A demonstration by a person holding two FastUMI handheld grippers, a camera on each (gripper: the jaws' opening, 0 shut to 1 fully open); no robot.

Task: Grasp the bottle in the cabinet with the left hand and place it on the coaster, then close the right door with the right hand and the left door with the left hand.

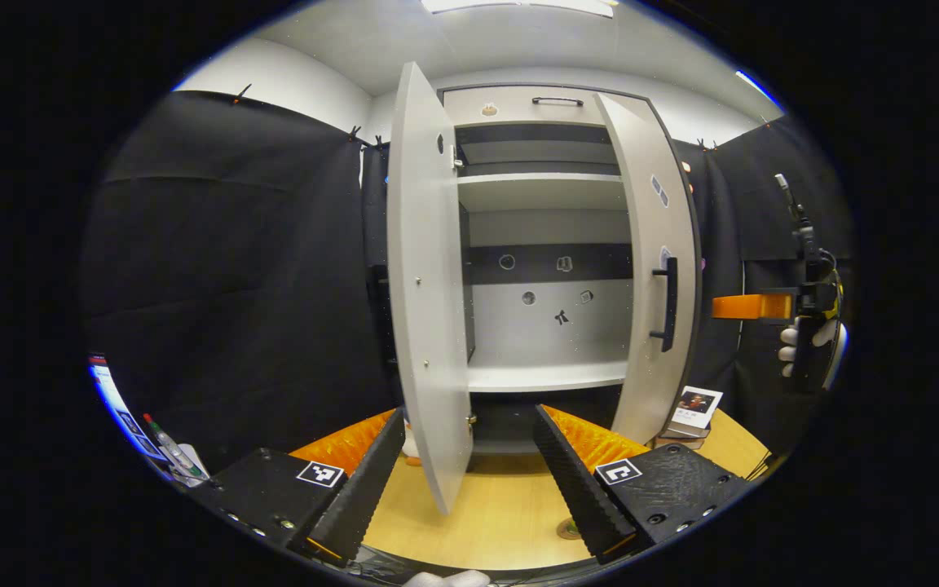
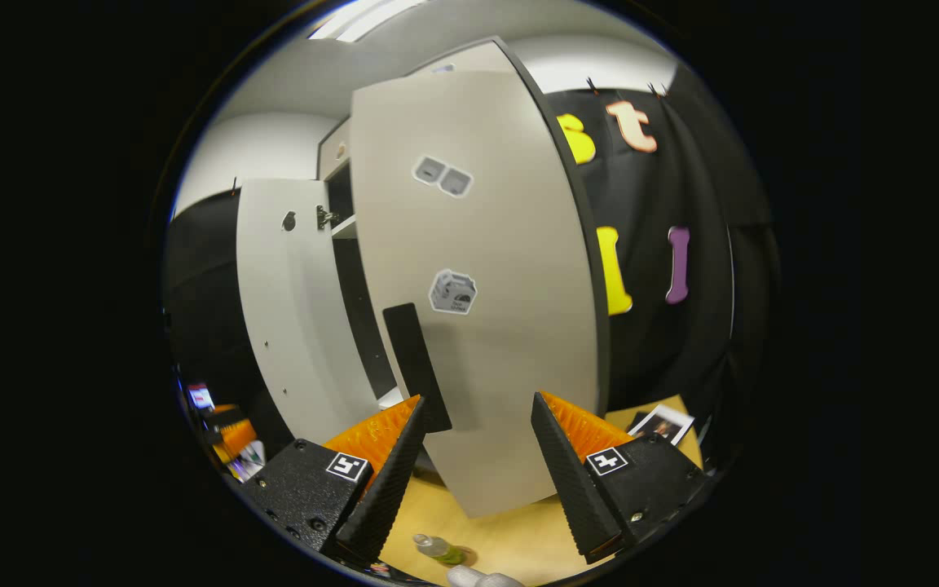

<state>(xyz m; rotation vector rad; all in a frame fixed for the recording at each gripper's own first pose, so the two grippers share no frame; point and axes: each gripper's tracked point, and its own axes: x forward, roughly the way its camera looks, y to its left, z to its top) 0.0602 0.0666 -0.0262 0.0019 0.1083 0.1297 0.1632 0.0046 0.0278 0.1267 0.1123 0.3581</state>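
Note:
The grey cabinet [image 1: 543, 375] stands with both doors swung out and its shelves bare. In the left gripper view my left gripper [image 1: 465, 477] is open and holds nothing, facing the gap between the left door [image 1: 429, 326] and the right door [image 1: 645, 244]. Far right, a gloved hand [image 1: 804, 342] holds my right gripper [image 1: 751, 306] beyond the right door. In the right gripper view my right gripper [image 2: 476, 473] is open, close to the right door's outer face [image 2: 486, 269], with the black handle [image 2: 416, 367] by its left finger. A clear bottle [image 2: 435, 546] with green liquid stands on a round coaster [image 2: 466, 559] on the table.
The wooden table [image 1: 502, 514] runs under the cabinet. A small stack of books with a photo card [image 1: 694, 408] lies at the right door's foot, also seen as the card [image 2: 661, 424]. Pens and clutter [image 1: 168, 448] sit at the far left. A small round disc [image 1: 567, 530] lies near my left gripper.

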